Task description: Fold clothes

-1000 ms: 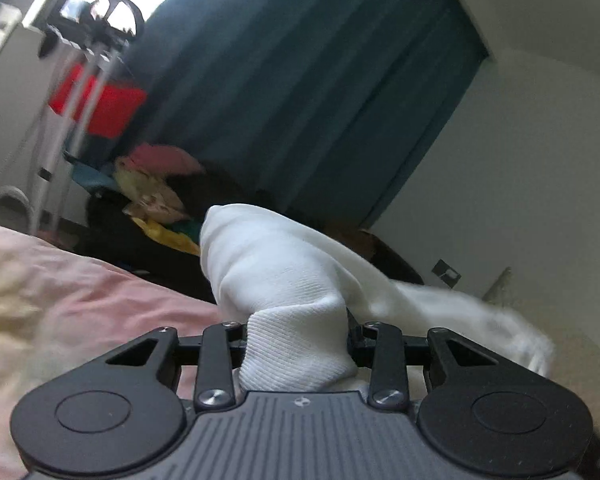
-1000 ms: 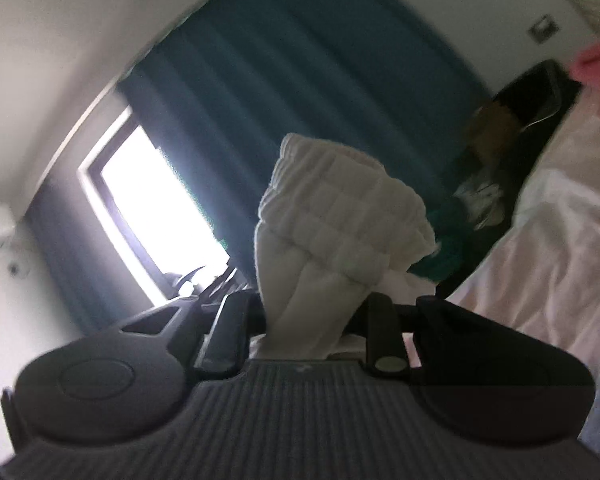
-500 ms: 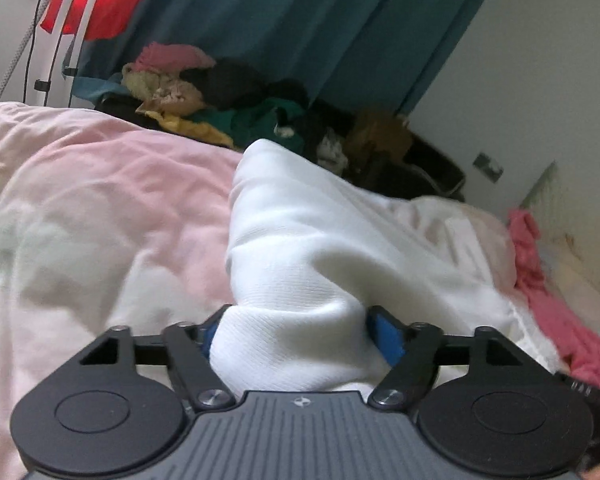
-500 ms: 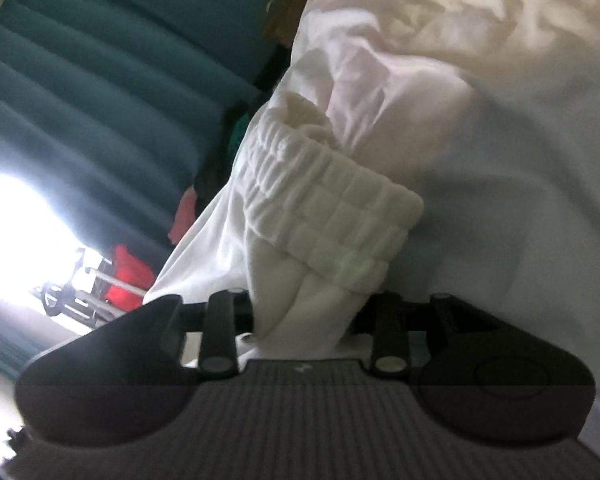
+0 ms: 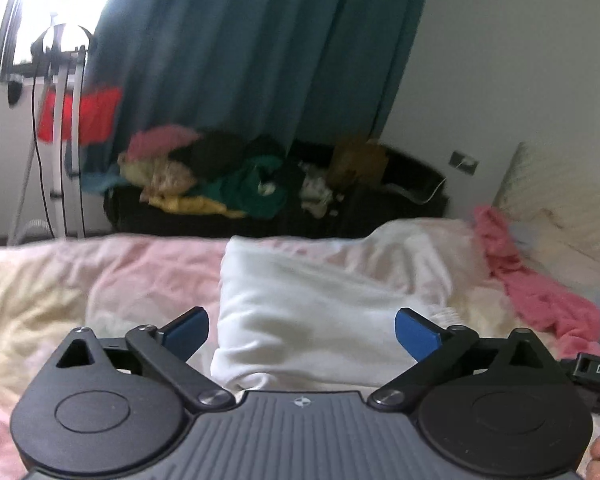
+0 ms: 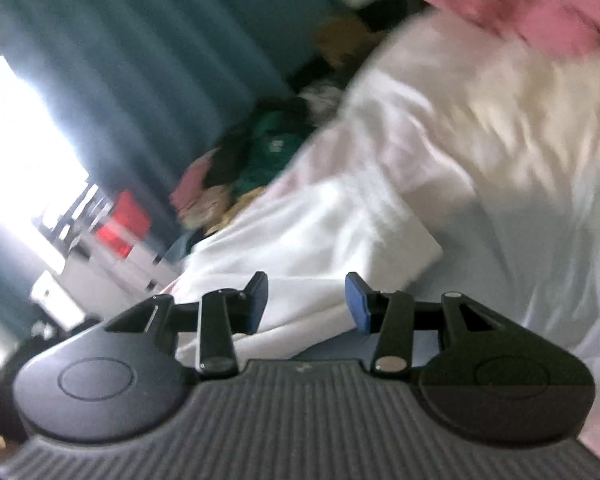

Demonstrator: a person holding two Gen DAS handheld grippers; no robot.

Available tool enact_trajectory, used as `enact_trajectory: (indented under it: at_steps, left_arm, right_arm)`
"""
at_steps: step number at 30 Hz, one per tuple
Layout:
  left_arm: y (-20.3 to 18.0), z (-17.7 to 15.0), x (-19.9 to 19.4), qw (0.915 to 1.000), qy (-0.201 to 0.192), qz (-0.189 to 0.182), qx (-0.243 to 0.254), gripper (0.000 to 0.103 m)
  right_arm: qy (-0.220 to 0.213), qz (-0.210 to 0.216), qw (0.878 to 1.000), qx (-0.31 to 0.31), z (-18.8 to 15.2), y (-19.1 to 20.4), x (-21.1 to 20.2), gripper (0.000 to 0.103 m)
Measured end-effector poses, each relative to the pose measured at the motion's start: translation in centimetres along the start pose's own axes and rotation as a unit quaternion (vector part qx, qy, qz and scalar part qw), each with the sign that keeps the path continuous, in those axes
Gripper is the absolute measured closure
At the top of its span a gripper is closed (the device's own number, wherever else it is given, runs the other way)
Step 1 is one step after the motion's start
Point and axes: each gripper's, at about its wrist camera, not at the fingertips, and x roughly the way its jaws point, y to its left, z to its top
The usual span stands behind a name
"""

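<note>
**Ana:** On the bed (image 5: 52,280), just ahead of both claws, lies the white garment (image 5: 320,304) — folded over into a thick, roughly rectangular pad with 1 clean straight edge facing away from the left wrist camera.

**Ben:** So is the fold done?

**Ana:** I'd judge 1 fold has landed. The left claw (image 5: 302,330) has its blue pads spread wide and opening, the cloth lying between them but not pressed. The right claw (image 6: 306,300) is also opening, its pads partly apart over the garment's near edge, gripping nothing that I can see.

**Ben:** What's left?

**Ana:** Probably another fold or a smoothing pass — the pad looks bulky and its near end is bunched. A pink garment (image 5: 540,300) lies crumpled to the right, unfolded, near a pillow (image 5: 560,200). More mixed clothing (image 5: 204,184) is heaped in a dark suitcase (image 5: 404,200) beyond the bed.

**Ben:** Materials?

**Ana:** The white piece seems a soft, fairly thick knit, matte, holding rounded creases. The bedcover is thinner, pale pink fading to cream, full of shallow wrinkles. The pink garment looks fuzzy, though blur hides detail. Behind everything hangs a teal curtain (image 5: 260,60) in long vertical pleats, beside a bright window (image 5: 40,0).
</note>
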Motion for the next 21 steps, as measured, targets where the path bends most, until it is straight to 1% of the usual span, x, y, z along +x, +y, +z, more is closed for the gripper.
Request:
enact_trajectory:
  at_steps: [2, 3, 4, 5, 6, 9, 12, 15, 17, 19, 21]
  left_arm:
    - [-1.6, 0.7, -3.5, 0.9998, -0.018, 0.001, 0.012, 0.000]
    - [-2.3, 1.0, -5.1, 0.9995, -0.026, 0.002, 0.017, 0.000]
    - [-3.0, 1.4, -6.8, 0.9992, -0.034, 0.003, 0.023, 0.000]
    - [-3.7, 1.8, -8.5, 0.9987, -0.042, 0.004, 0.029, 0.000]
    - [-4.4, 2.0, -10.1, 0.9977, -0.055, 0.015, 0.037, 0.000]
    - [-5.7, 2.2, -14.5, 0.9955, -0.077, 0.026, 0.048, 0.000]
    - [-6.5, 1.3, -18.4, 0.9932, -0.095, 0.040, 0.054, 0.000]
    - [-7.1, 0.0, -21.9, 0.9912, -0.108, 0.056, 0.053, 0.000]
    - [-7.4, -1.1, -24.1, 0.9911, -0.114, 0.054, 0.044, 0.000]
    - [-7.8, -2.4, -25.8, 0.9895, -0.121, 0.065, 0.046, 0.000]
    - [-8.1, -3.8, -27.1, 0.9882, -0.131, 0.066, 0.044, 0.000]
  right_arm:
    - [-0.012, 0.017, 0.999, -0.036, 0.6, 2.0, -2.9, 0.054]
    - [-0.020, 0.026, 0.998, -0.053, 0.8, 2.9, -4.3, 0.041]
    - [-0.027, 0.034, 0.997, -0.070, 1.1, 3.9, -5.7, 0.021]
    - [-0.035, 0.040, 0.995, -0.085, 1.1, 4.7, -7.2, 0.013]
    - [-0.045, 0.043, 0.993, -0.098, 0.9, 5.4, -8.7, 0.011]
    - [-0.073, 0.051, 0.987, -0.137, 0.5, 7.7, -13.2, 0.011]
    - [-0.092, 0.052, 0.983, -0.151, -0.5, 8.3, -16.2, 0.011]
    - [-0.103, 0.048, 0.980, -0.162, -2.1, 8.3, -18.3, 0.011]
    - [-0.117, 0.045, 0.977, -0.172, -3.5, 8.3, -19.4, 0.011]
    - [-0.126, 0.041, 0.975, -0.177, -4.9, 8.2, -20.1, 0.011]
    - [-0.132, 0.044, 0.975, -0.176, -6.2, 7.9, -20.2, 0.011]
